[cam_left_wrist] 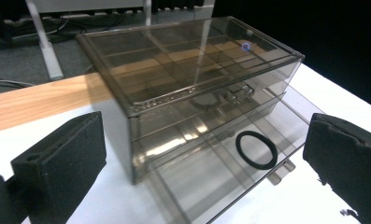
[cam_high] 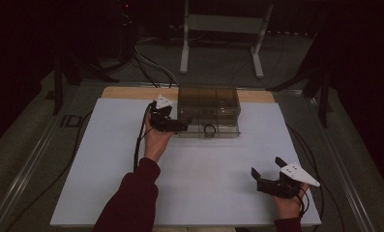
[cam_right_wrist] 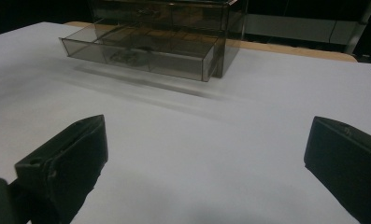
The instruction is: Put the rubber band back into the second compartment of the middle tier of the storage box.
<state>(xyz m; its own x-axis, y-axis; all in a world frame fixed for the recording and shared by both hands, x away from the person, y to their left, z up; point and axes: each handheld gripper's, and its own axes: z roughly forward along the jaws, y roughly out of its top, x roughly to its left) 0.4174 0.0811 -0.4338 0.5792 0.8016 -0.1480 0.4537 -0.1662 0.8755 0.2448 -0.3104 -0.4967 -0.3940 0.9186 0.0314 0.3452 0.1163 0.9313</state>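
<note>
Drawer point(cam_left_wrist: 220, 168) of the smoky clear organiser box point(cam_high: 209, 102) stands pulled out at the counter's point(cam_high: 131, 193) far edge, a black ring point(cam_left_wrist: 256, 149) inside; my left gripper point(cam_high: 176, 123), jaws wide, sits beside it; my right gripper point(cam_high: 268, 167) waits wide open, well apart; next, I judge, comes pushing the drawer shut or lifting out the ring.

drawer box point(cam_left_wrist: 188, 74): showing as smoky clear plastic, glossy, catching reflections
hair tie point(cam_left_wrist: 256, 149): looking like matt black elastic
counter sheet point(cam_high: 199, 179): appearing smooth, matt, pale
counter edge point(cam_left_wrist: 38, 100): showing bare wood grain
hand-held gripper pads point(cam_left_wrist: 61, 163): looking matt black, foam-like
</note>
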